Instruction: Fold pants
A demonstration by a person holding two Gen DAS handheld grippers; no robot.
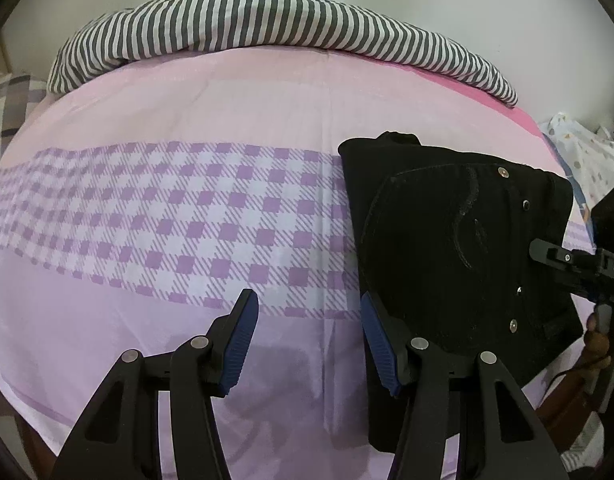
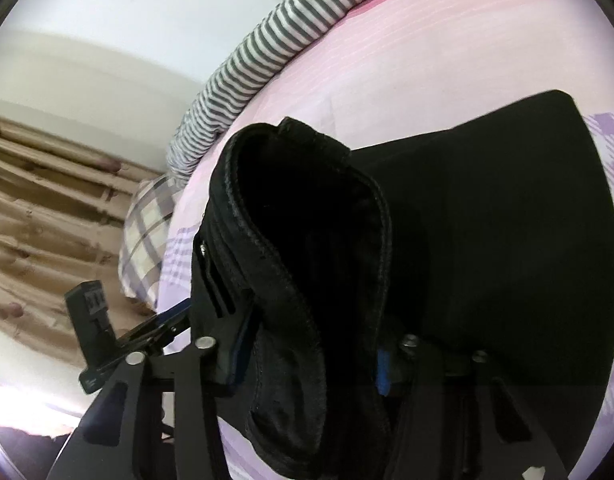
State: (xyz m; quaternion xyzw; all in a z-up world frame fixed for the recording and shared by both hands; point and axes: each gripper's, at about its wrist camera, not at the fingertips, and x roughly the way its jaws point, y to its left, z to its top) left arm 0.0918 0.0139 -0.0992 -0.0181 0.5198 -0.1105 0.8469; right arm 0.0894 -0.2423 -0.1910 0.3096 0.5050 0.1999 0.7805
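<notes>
Bed [image 1: 187, 92] carries folded black pants [image 1: 459, 240] at its right side | right gripper [image 2: 307, 360] pinches waistband (thick, bunched) | left gripper [image 1: 307, 340] spread, empty, beside pants' edge | risk: one-sided lift may spill the fold

Soft, even daylight fills both views. Fisheye bending curves the bed [image 1: 187, 120] and darkens the corners. The black pants [image 2: 487, 220] lose nearly all detail. The right wrist view is slightly blurred, with glare at lower left.
</notes>
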